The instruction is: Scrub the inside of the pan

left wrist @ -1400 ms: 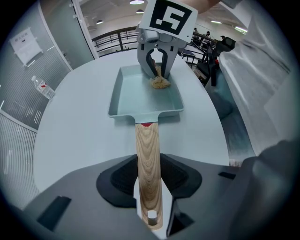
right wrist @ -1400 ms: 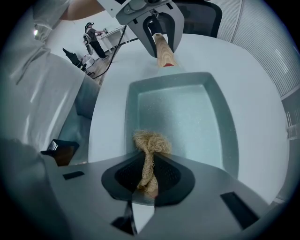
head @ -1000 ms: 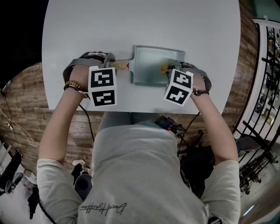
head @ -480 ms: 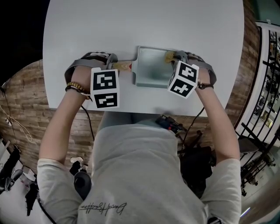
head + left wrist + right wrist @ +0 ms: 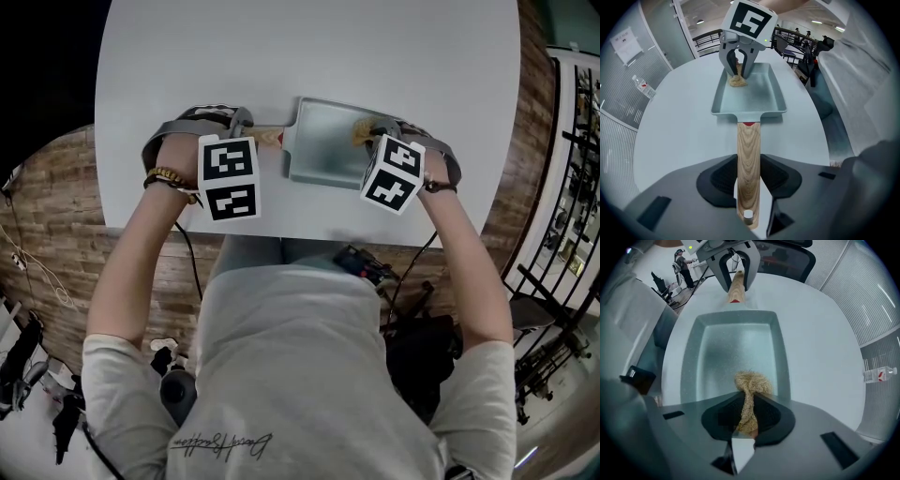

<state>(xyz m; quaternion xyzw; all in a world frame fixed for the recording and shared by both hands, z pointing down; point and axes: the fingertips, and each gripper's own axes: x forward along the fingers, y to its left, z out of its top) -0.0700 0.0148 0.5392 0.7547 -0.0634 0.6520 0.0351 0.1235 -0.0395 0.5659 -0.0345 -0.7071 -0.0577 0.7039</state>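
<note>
A rectangular grey-green pan [image 5: 323, 142] lies on the white table, its wooden handle [image 5: 748, 159] pointing left in the head view. My left gripper [image 5: 246, 139] is shut on that handle [image 5: 267, 139], the pads [image 5: 719, 180] pressing both sides. My right gripper [image 5: 372, 136] is shut on a tan fibre scrubber [image 5: 751, 386], which rests on the pan floor [image 5: 733, 357] near the pan's right end. In the left gripper view the scrubber [image 5: 737, 80] sits at the far end of the pan [image 5: 754, 93] under the right gripper [image 5: 739, 72].
The round white table [image 5: 309, 56] has its near edge just below the pan in the head view. A dark object [image 5: 361, 264] lies in the person's lap. A water bottle [image 5: 876, 375] stands beyond the table. Wooden floor surrounds it.
The right gripper moved the scrubber from the near right part of the pan to the far right corner, then held there. The left gripper kept its hold on the handle.
</note>
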